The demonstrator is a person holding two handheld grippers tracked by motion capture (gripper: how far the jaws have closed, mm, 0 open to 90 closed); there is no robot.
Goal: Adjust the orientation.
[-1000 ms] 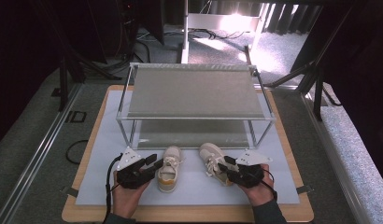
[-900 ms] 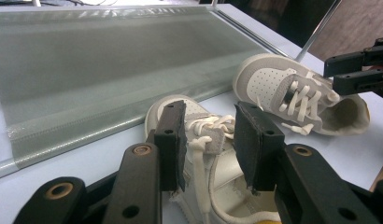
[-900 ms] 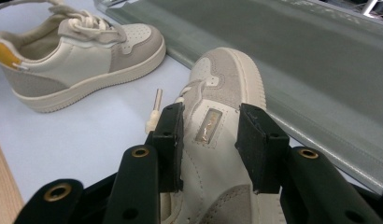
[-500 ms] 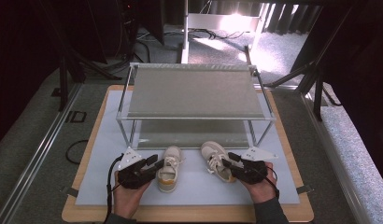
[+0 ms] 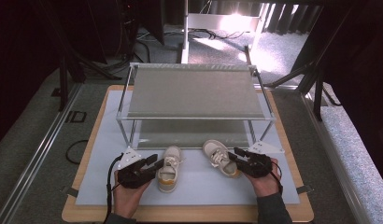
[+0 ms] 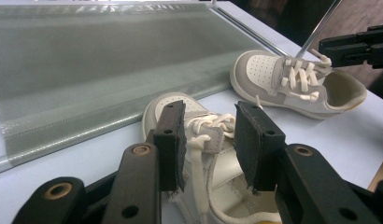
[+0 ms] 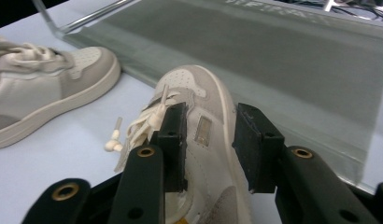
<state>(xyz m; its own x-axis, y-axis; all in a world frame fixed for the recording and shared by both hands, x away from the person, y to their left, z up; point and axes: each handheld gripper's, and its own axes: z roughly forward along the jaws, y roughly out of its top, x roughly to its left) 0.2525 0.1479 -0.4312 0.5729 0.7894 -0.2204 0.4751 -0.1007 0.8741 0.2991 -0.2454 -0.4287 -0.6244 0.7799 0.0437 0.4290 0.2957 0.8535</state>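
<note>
High view overlooks table (image 5: 189, 212); claw views closely share shoes (image 6: 297, 84).

Two small white-and-grey shoes (image 5: 168, 162) (image 5: 219, 157) (laced, upright) side by side; toes toward shelf

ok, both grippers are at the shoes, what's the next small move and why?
Probably lift both shoes slightly off the mat. The left gripper straddles the left shoe at its tongue. The right gripper, whose jaws have just been closing, sits around the right shoe. Both shoes rest on the mat before the two-tier rack, presumably their destination.
</note>
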